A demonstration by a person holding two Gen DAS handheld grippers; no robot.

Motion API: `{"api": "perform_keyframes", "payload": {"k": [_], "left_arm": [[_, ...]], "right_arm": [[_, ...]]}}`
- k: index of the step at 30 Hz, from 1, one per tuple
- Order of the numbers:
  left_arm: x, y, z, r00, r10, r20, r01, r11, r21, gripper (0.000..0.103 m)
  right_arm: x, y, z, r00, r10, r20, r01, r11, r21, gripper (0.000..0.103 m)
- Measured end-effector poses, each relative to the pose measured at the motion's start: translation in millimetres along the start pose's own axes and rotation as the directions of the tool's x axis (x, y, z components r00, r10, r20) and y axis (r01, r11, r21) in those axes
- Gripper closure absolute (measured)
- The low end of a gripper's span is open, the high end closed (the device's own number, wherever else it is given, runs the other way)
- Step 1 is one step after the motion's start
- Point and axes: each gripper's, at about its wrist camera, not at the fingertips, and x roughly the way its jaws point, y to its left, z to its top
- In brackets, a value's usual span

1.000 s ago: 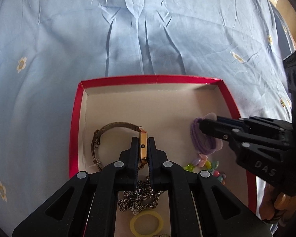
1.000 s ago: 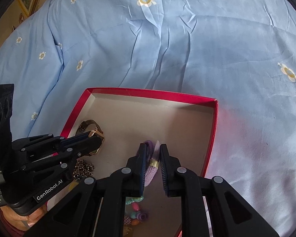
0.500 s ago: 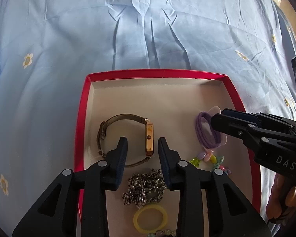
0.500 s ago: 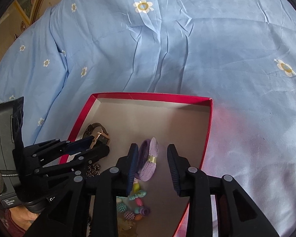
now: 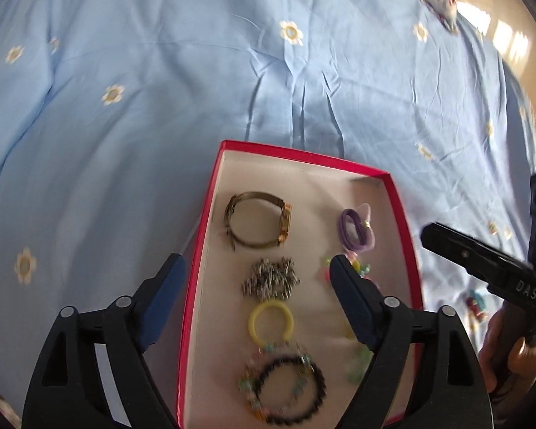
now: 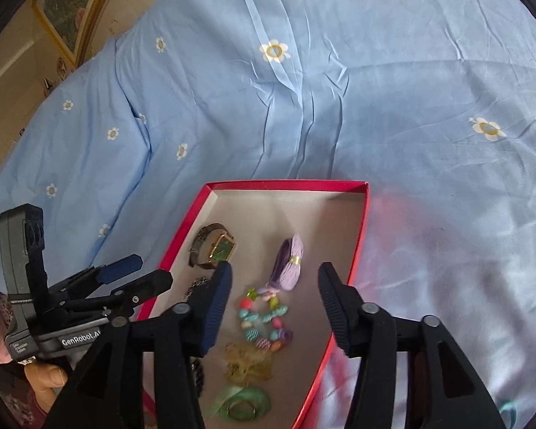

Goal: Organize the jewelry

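A red-rimmed box (image 5: 303, 155) lies on the bed with jewelry on its pale floor. In the left wrist view a gold watch (image 5: 259, 223) lies at the far left, and a purple hair tie (image 5: 353, 228) at the far right. Nearer are a silver chain (image 5: 271, 280), a yellow ring (image 5: 271, 323) and a black bead bracelet (image 5: 286, 389). My left gripper (image 5: 256, 264) hovers above them, jaws opening wide, holding nothing. My right gripper (image 6: 276, 268) hangs over the hair tie (image 6: 289, 262) and a coloured bead bracelet (image 6: 266, 321), jaws opening, pads touching nothing.
A light blue sheet with daisies (image 6: 339, 89) surrounds the box (image 6: 286, 184). A framed picture (image 6: 71, 10) leans at the far left. A small coloured trinket (image 5: 477, 298) lies on the sheet right of the box. A hand (image 6: 46, 375) grips the left tool.
Both grippers have let go, the left of the watch and the right of the purple hair tie. Both have opened wide, risen and drawn back, so more of the box shows.
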Motion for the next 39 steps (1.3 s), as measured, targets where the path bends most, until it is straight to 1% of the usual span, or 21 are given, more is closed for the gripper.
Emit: {"api": "perform_keyframes", "payload": {"k": [1, 3, 5, 8, 9, 11, 16, 24, 30, 34, 39], "left_arm": [[-4.2, 1.9, -4.7, 1.0, -0.011, 0.002, 0.011, 1.0, -0.024, 0.016], [-10.2, 4.4, -14.1, 0.999, -0.034, -0.003, 0.034, 0.997, -0.066, 0.015], [-16.5, 6.0, -24.8, 0.998, -0.058, -0.003, 0.057, 0.993, -0.104, 0.014], [-25.9, 6.5, -40.0, 0.997, -0.081, 0.005, 0.081, 0.988, -0.135, 0.013], [-29.1, 6.5, -45.5, 0.996, -0.085, 0.011, 0.086, 0.986, -0.142, 0.012], [-33.6, 8.3, -58.2, 0.997, -0.082, 0.013, 0.083, 0.983, -0.164, 0.009], [-40.7, 16.7, -87.1, 0.996, -0.094, -0.009, 0.09, 0.974, -0.208, 0.009], [-53.4, 27.1, -118.2, 0.997, -0.065, -0.029, 0.057, 0.974, -0.221, 0.009], [-64.1, 29.6, -131.2, 0.999, -0.031, -0.029, 0.024, 0.979, -0.203, 0.009], [-70.5, 31.2, -138.3, 0.999, -0.026, -0.025, 0.02, 0.979, -0.203, 0.009], [-79.1, 28.8, -148.5, 1.0, -0.002, -0.01, 0.0, 0.982, -0.186, 0.009]], "right_arm": [[-7.4, 0.7, -3.7, 1.0, 0.004, 0.014, -0.004, 1.0, 0.004, 0.041], [-18.5, 1.6, -9.4, 0.999, 0.006, 0.033, -0.006, 1.0, 0.01, 0.035], [-30.8, 0.8, -19.1, 0.999, 0.01, 0.044, -0.011, 1.0, 0.017, 0.034], [-46.5, -0.4, -35.1, 0.998, 0.025, 0.059, -0.027, 0.999, 0.028, 0.031], [-50.9, -0.5, -40.8, 0.997, 0.035, 0.068, -0.038, 0.999, 0.031, 0.029], [-60.7, -1.2, -56.6, 0.995, 0.056, 0.085, -0.06, 0.997, 0.039, 0.028], [-74.3, -2.9, -87.4, 0.991, 0.085, 0.101, -0.093, 0.993, 0.069, 0.027], [-84.5, 3.0, -116.3, 0.993, 0.077, 0.093, -0.083, 0.994, 0.066, 0.026], [-89.8, 10.4, -131.3, 0.994, 0.061, 0.091, -0.066, 0.997, 0.043, 0.025], [-91.4, 13.9, -137.5, 0.995, 0.053, 0.086, -0.056, 0.998, 0.028, 0.024], [-94.2, 18.6, -148.3, 0.996, 0.036, 0.085, -0.038, 0.999, 0.015, 0.024]]}}
